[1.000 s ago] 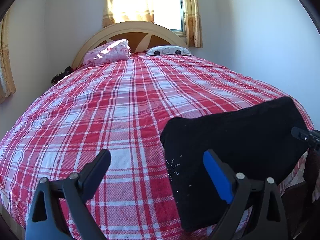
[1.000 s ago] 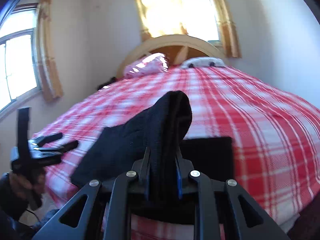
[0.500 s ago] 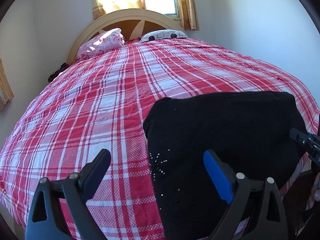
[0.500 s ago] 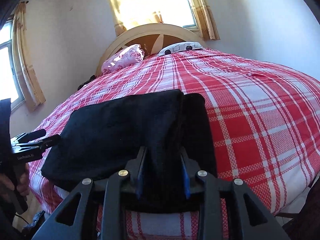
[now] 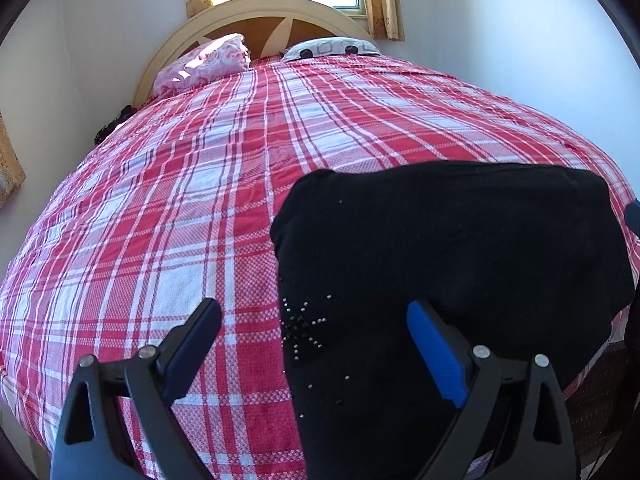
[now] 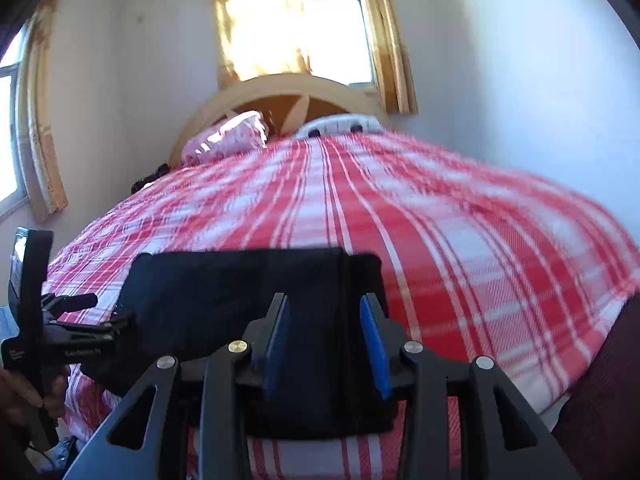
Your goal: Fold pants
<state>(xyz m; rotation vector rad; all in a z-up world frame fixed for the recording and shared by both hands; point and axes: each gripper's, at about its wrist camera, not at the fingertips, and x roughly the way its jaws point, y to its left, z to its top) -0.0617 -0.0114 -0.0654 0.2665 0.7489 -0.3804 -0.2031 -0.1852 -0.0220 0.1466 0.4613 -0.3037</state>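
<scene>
On the red-and-white plaid bedspread (image 5: 168,216) the black fabric pants (image 5: 448,248) lie as a compact folded rectangle (seemingly near finished). The left gripper (image 5: 316,326) gapes wide and empty; the right gripper (image 6: 326,322) is parted, gripping nothing.

Small pale lettering is carried on the black body of the left gripper (image 6: 86,300), seen at the left edge of the right wrist view, but it is too small and blurred to be read. No other text, label, brand or number can be made out in either view.
</scene>
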